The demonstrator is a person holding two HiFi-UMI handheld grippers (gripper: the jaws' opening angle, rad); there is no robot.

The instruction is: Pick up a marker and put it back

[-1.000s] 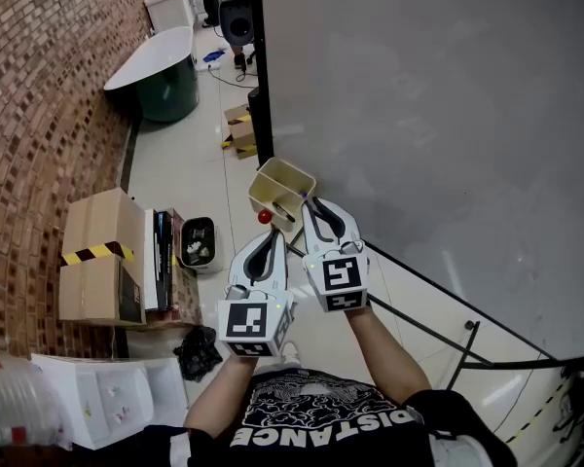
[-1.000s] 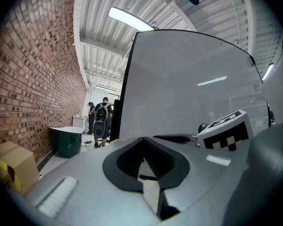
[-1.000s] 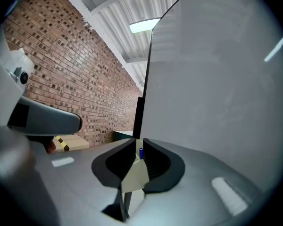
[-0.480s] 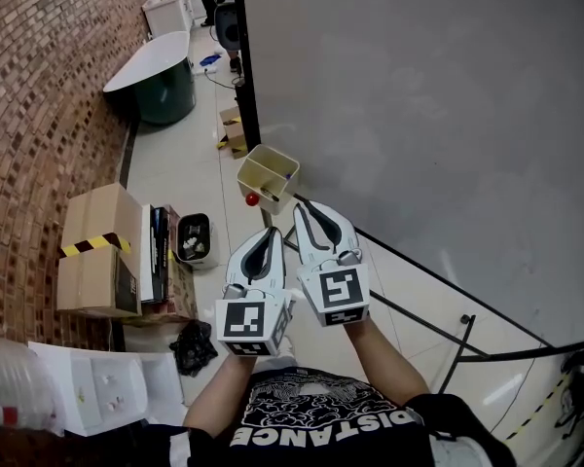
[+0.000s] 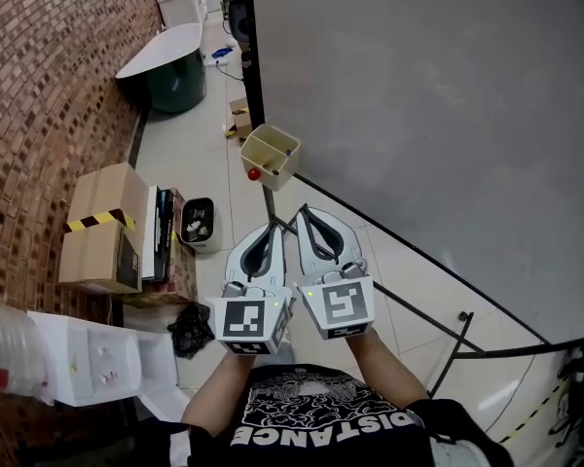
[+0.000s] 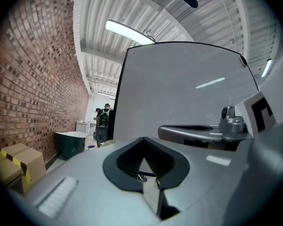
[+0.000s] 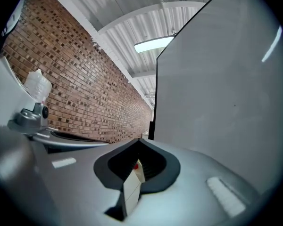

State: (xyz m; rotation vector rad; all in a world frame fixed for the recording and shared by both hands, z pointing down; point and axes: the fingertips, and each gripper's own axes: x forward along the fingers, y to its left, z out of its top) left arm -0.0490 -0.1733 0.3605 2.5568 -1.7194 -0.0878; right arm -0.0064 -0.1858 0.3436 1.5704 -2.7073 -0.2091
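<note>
A beige holder box (image 5: 271, 154) hangs at the lower edge of the big grey whiteboard (image 5: 438, 115), with a small red round piece (image 5: 254, 174) on its near side. What lies inside the box is too small to make out. My left gripper (image 5: 269, 232) and right gripper (image 5: 306, 212) are side by side below the box and well short of it, both shut with nothing in them. In the right gripper view the beige box (image 7: 131, 189) and the red piece (image 7: 136, 165) show through the window between the shut jaws. The left gripper view faces the whiteboard (image 6: 179, 88).
Black stand legs (image 5: 438, 324) of the whiteboard cross the tiled floor to my right. Cardboard boxes (image 5: 102, 241) and a small black bin (image 5: 197, 220) stand along the brick wall (image 5: 39, 95) at left. A dark green tub (image 5: 173, 61) is farther back.
Both grippers have drawn back from the holder box, which now lies farther ahead of their tips. They stay shut and empty.
</note>
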